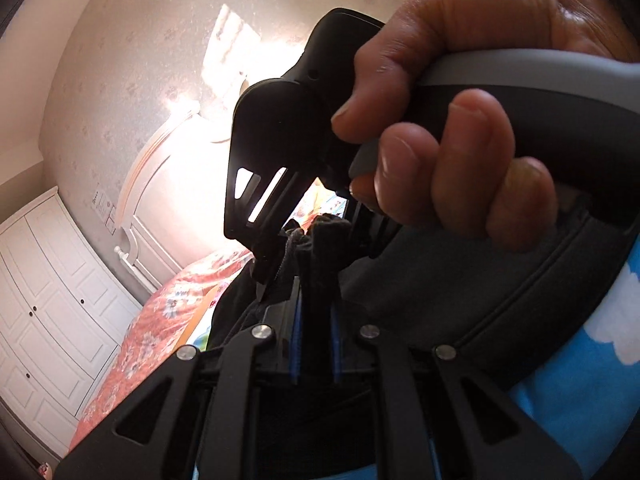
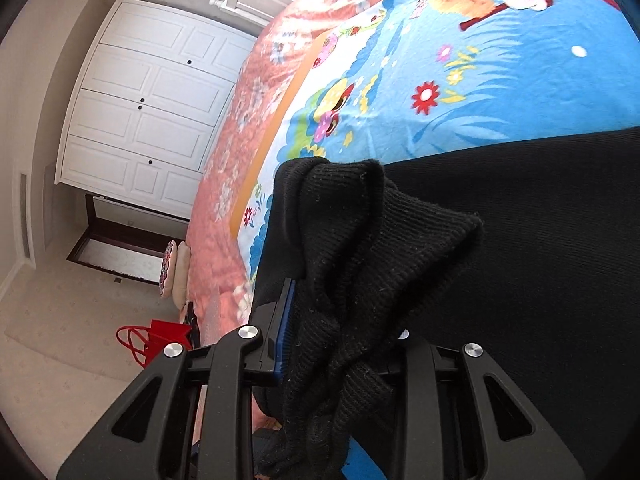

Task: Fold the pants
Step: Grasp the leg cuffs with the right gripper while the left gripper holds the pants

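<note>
The black pants [image 2: 520, 240] lie on the bed's blue cartoon sheet [image 2: 480, 80]. My right gripper [image 2: 340, 280] is shut on a bunched ribbed edge of the pants [image 2: 360, 248], held up off the bed. My left gripper [image 1: 316, 280] is shut on a dark bunch of the pants with a drawstring [image 1: 324, 240]. In the left wrist view the right gripper's black body [image 1: 288, 128] and the hand holding it [image 1: 460, 120] sit just ahead, very close to the left fingertips. More pants cloth [image 1: 460, 280] hangs to the right.
The bed carries an orange flowered quilt [image 2: 240, 140] along its left side. White wardrobe doors [image 2: 148, 108] stand beyond it. A red bag [image 2: 156, 340] and slippers [image 2: 172, 276] lie on the floor. A white headboard [image 1: 160, 184] stands against the wall.
</note>
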`<state>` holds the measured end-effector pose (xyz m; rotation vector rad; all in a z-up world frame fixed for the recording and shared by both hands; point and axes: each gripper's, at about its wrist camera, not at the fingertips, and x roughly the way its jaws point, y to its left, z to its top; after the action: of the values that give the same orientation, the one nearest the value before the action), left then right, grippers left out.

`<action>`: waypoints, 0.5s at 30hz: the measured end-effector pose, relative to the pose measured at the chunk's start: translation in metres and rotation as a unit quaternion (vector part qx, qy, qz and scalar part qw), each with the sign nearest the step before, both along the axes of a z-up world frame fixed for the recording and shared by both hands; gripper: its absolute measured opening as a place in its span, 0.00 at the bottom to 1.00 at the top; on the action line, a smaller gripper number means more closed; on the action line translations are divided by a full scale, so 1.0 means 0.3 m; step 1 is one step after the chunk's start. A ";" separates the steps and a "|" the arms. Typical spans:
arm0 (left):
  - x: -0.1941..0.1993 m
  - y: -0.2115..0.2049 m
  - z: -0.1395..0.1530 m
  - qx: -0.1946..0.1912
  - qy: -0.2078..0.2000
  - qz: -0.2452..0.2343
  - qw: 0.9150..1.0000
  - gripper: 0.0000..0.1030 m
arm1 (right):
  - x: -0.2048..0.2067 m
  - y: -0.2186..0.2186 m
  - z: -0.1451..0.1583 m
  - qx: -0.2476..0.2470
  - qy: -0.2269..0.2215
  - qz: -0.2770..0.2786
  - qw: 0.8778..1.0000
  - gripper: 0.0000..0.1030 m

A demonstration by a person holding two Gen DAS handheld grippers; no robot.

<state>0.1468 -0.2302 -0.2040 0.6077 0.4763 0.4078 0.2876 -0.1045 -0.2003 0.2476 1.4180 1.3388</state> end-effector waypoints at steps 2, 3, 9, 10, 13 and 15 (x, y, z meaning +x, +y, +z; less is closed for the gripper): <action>0.033 -0.057 -0.008 -0.003 0.000 -0.021 1.000 0.10 | 0.035 -0.089 -0.004 -0.005 -0.007 -0.019 1.000 0.28; 0.049 -0.083 -0.014 -0.003 0.002 -0.031 1.000 0.10 | 0.052 -0.128 -0.010 -0.007 -0.007 -0.029 1.000 0.28; 0.105 -0.186 -0.037 -0.010 0.016 -0.070 0.997 0.10 | 0.114 -0.299 -0.051 -0.009 -0.001 -0.065 0.998 0.28; 0.110 -0.193 -0.038 -0.012 0.016 -0.074 0.997 0.10 | 0.118 -0.319 -0.049 -0.008 -0.003 -0.068 0.998 0.28; 0.125 -0.203 -0.044 -0.014 0.018 -0.086 0.996 0.10 | 0.135 -0.357 -0.045 -0.008 -0.010 -0.075 0.997 0.28; 0.133 -0.199 -0.047 -0.014 0.020 -0.093 0.995 0.10 | 0.141 -0.382 -0.044 -0.008 -0.012 -0.080 0.997 0.28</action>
<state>0.1868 -0.2899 -0.2182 0.6273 0.4585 0.2126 0.3300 -0.2192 -0.2134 0.3259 1.3594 1.1954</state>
